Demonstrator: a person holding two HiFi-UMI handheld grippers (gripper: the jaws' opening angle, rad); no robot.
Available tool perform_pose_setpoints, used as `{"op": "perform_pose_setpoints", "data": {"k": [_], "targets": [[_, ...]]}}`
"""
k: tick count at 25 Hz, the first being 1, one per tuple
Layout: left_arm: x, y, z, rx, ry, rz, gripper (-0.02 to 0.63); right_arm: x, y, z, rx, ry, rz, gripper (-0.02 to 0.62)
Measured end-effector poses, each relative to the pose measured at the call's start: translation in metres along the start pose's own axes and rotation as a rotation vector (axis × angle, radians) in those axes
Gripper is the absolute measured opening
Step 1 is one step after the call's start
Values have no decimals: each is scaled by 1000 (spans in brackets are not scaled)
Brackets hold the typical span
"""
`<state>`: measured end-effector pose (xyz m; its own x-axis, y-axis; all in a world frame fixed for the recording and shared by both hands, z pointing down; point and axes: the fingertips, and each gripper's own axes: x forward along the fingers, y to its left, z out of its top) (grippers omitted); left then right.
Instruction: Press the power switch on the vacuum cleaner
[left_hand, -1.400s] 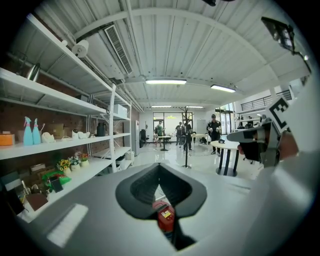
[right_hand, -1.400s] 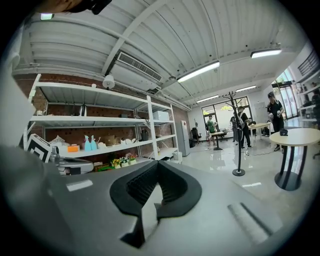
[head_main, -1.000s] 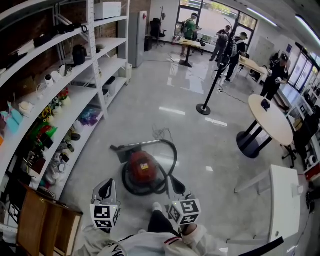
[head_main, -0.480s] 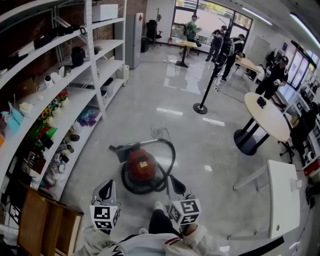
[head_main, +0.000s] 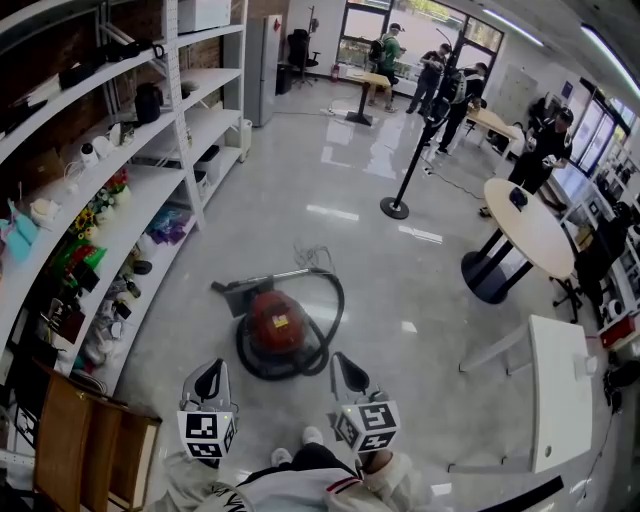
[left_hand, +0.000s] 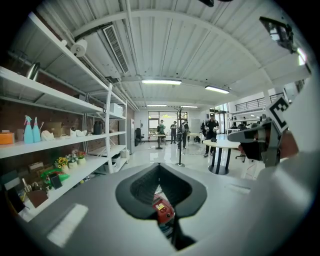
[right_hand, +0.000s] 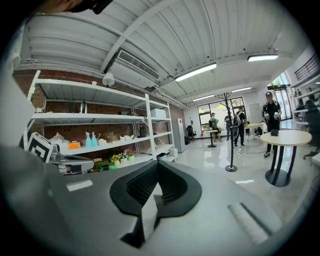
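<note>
Red vacuum cleaner (head_main: 277, 322) on floor (head_main: 400, 290), hose (head_main: 335, 300) looped round it; power switch too small to make out. Left gripper (head_main: 209, 378) & right gripper (head_main: 347, 370) well short of it, jaws pinched near-together, holding nothing.

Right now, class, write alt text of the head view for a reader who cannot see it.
A red canister vacuum cleaner sits on a glossy grey floor beside white shelves, its black hose looped around it. Nearer the camera, the left gripper and right gripper hover short of it, jaws together, holding nothing.
</note>
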<state>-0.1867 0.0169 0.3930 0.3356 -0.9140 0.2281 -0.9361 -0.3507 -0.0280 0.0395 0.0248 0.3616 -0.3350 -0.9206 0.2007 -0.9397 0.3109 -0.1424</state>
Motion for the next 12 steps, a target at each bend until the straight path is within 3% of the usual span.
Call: {"op": "perform_pose_setpoints", "data": {"k": [12], "targets": [[4, -15, 0, 9, 16, 0, 0, -3, -9, -3, 7, 12, 19, 0]]}}
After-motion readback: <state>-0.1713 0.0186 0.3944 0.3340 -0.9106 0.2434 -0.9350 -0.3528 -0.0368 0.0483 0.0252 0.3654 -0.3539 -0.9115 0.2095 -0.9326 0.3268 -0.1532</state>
